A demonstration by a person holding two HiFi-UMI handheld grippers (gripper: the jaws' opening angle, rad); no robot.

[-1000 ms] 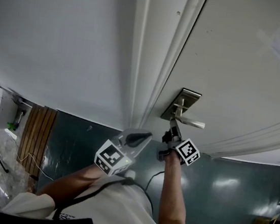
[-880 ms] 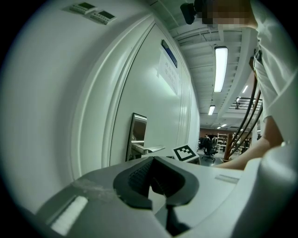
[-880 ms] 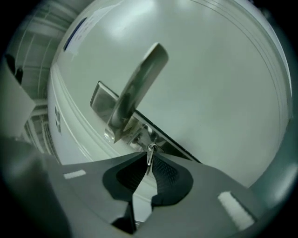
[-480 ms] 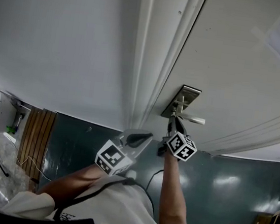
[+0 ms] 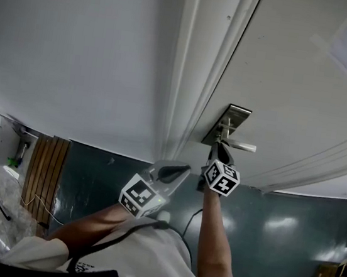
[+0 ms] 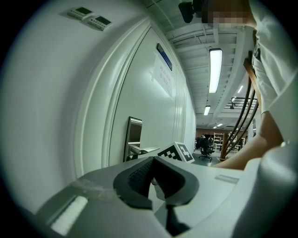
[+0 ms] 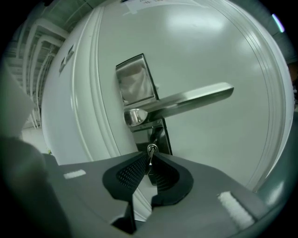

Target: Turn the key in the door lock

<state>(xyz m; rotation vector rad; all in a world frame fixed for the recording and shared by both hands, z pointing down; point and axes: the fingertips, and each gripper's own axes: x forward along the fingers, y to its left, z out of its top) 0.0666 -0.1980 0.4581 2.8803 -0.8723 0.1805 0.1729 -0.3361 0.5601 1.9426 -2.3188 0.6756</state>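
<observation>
Head view: the door (image 5: pixel 295 81) fills the upper right, with a metal lock plate (image 5: pixel 228 123) near its edge and a lever handle (image 5: pixel 241 146) sticking out to the right. The right gripper (image 5: pixel 218 149) reaches up to the plate just below the lever, its tips against the lock. The left gripper (image 5: pixel 181 167) hangs lower and to the left, apart from the door and taking no part.

Left gripper view: its jaws are clenched together, tips meeting, with nothing between them. It looks along the door past the plate and lever.

Right gripper view: the jaws are clamped on the key (image 7: pixel 151 153), whose head is pinched between the pad tips. The key sits in the keyhole at the lower part of the plate, just under the lever's hub. Its long axis runs straight away from the camera into the door, in line with the gripper. The flat head shows edge-on, roughly along the plate's length.

The step in hand looks like the turn itself. To do it well, roll the wrist about the key's own axis, hold the clamp firm, avoid pushing sideways or prying, and stay clear of the lever above.
</observation>
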